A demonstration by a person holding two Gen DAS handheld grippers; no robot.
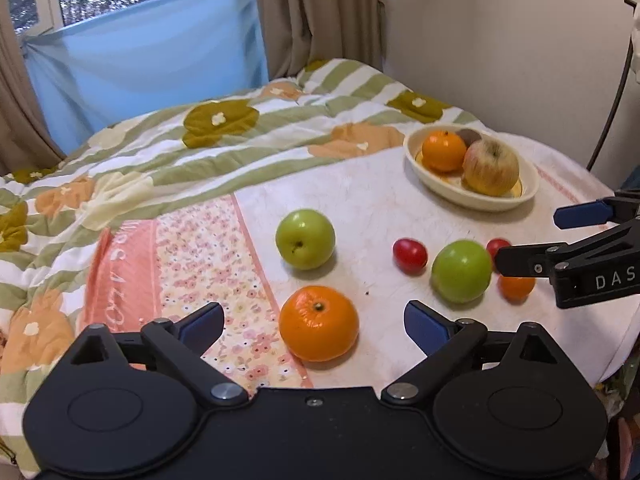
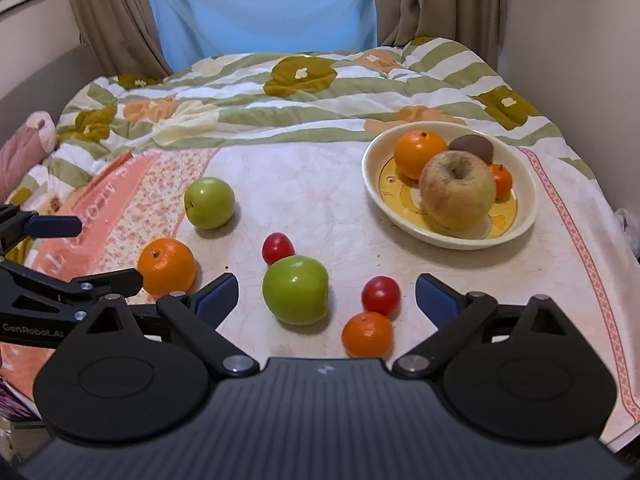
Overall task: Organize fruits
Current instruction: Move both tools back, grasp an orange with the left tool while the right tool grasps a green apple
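My left gripper (image 1: 314, 316) is open, and a large orange (image 1: 318, 322) lies on the cloth between its blue pads, untouched. My right gripper (image 2: 326, 286) is open too, with a green apple (image 2: 295, 290) between its fingers and clear of both pads. Around that apple lie two small red fruits (image 2: 277, 248) (image 2: 381, 295) and a small mandarin (image 2: 367, 334). A second green apple (image 2: 209, 202) sits farther left. The cream bowl (image 2: 440, 240) at the back right holds an orange, a yellowish apple, a kiwi and a small mandarin.
The fruit lies on a white and pink cloth (image 2: 320, 184) over a bed with a striped floral quilt (image 2: 248, 92). A wall runs along the right side and curtains hang behind. The cloth's edge drops off at the right.
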